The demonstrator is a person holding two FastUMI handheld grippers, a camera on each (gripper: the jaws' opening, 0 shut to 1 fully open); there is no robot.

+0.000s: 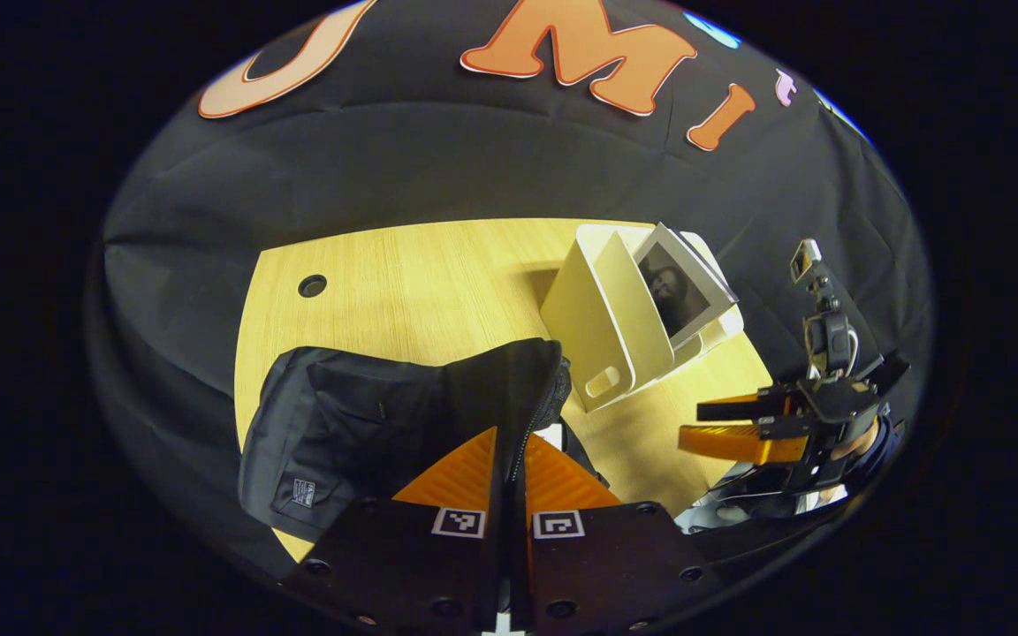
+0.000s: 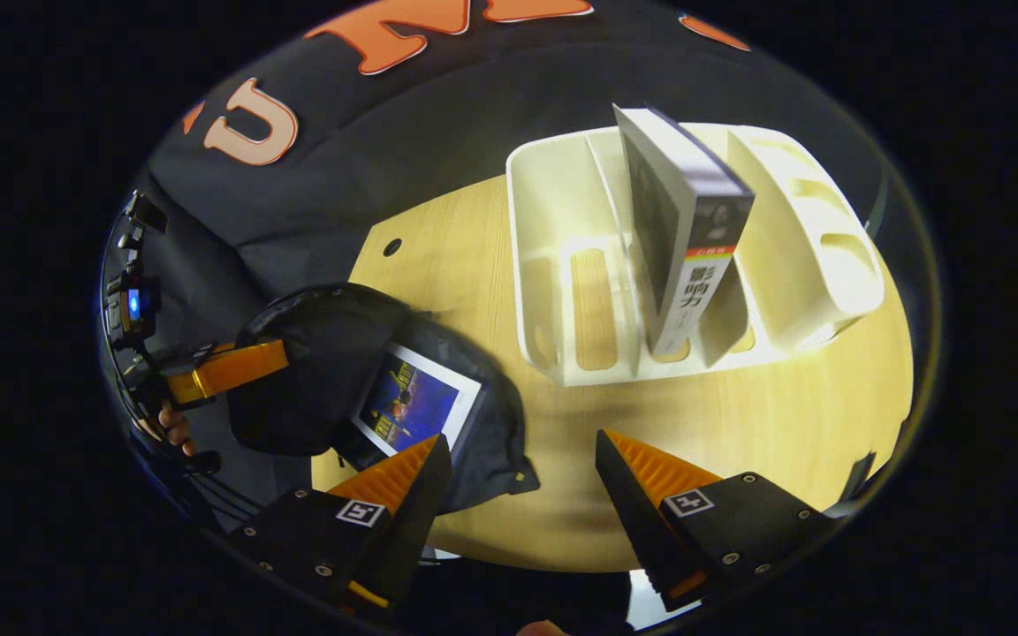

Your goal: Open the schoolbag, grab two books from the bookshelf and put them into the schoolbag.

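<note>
Dim booth, bright overhead glare, heavy fisheye bending at edges.

The upright book (image 2: pixel 686 238) bears Chinese characters on its spine; its other print is illegible.

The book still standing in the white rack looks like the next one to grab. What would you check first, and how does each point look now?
1. Schoolbag held open: ok; the left gripper is shut on its flap.
2. First book inside the schoolbag: ok, its cover shows in the opening.
3. Right gripper free and open: ok.
4. Second book reachable: ok, upright in the rack, spine facing the right gripper.
5. Room in the schoolbag for it: cannot tell.
</note>
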